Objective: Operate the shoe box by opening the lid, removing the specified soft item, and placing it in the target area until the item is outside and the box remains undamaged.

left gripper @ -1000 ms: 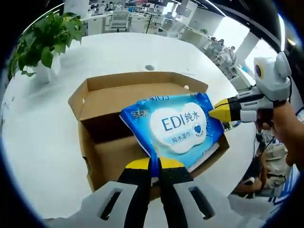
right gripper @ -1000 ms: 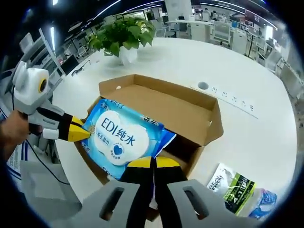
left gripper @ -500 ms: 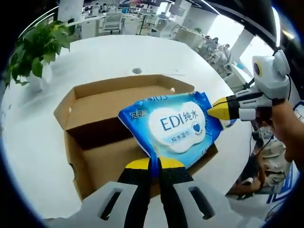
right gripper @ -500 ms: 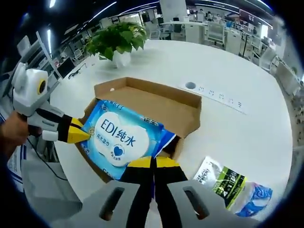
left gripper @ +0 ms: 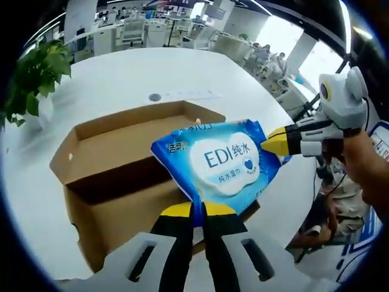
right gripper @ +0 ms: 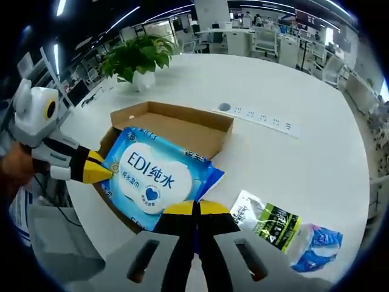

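1. Blue wipes pack [left gripper: 222,161] [right gripper: 155,176]: I read "EDI" and Chinese characters on its white label, with a heart mark. I hold it above the open cardboard shoe box [left gripper: 121,164] [right gripper: 176,125].
2. Left hand-held gripper [left gripper: 196,210] [right gripper: 104,173]: jaws pinched tight on one pack edge.
3. Right hand-held gripper [right gripper: 196,208] [left gripper: 267,145]: jaws clamped on the opposite edge.
4. White surface [right gripper: 292,164] [left gripper: 121,79]: carries a green-black packet [right gripper: 267,219], lettering unreadable, touching a blue-white packet [right gripper: 313,246].
5. Potted plant [right gripper: 137,58] [left gripper: 33,76]: beyond the box.
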Demonstrator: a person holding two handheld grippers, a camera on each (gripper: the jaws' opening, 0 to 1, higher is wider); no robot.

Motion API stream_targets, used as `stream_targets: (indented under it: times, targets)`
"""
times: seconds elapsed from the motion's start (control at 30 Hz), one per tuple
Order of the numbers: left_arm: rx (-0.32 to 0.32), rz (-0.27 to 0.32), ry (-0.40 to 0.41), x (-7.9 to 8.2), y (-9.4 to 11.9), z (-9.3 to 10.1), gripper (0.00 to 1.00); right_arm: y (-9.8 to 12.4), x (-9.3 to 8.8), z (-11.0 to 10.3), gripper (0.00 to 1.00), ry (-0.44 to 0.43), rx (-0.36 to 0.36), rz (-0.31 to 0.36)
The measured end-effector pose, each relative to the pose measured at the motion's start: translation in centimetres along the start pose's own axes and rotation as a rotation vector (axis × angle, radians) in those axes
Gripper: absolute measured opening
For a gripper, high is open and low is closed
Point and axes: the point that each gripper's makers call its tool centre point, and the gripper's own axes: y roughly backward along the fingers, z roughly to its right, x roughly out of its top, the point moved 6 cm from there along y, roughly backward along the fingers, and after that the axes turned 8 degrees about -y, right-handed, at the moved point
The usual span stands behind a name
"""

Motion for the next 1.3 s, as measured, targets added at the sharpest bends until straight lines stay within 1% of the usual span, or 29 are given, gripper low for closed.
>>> stream_targets:
  times: [0.33,0.57,0.77,1.07,1.3]
  targets:
    - [-0.029,-0.014,-0.025,1.1,-1.9,2.6,0.02,1.5,-1.0,3.3,0.00,-0.029,-0.025,0.005]
    - [-0.051,-0.022,-0.048,2.4,-3.5,4.4,0.02,2.7,-1.3,5.5,0.00,-0.046,-0.044,0.012]
    - [-0.078,-0.032,-0.068,3.1,-5.0,6.3,0.02,3.7,-2.0,7.8,0.00,-0.068,-0.066,0.015]
    - [-0.104,-0.042,-0.078,3.7,-6.5,8.3,0.02,4.7,-2.9,10.0,0.00,-0.095,-0.086,0.020]
    - [-0.116,-0.052,-0.095,3.9,-7.9,9.5,0.02,4.9,-4.0,11.5,0.00,-0.113,-0.099,0.014]
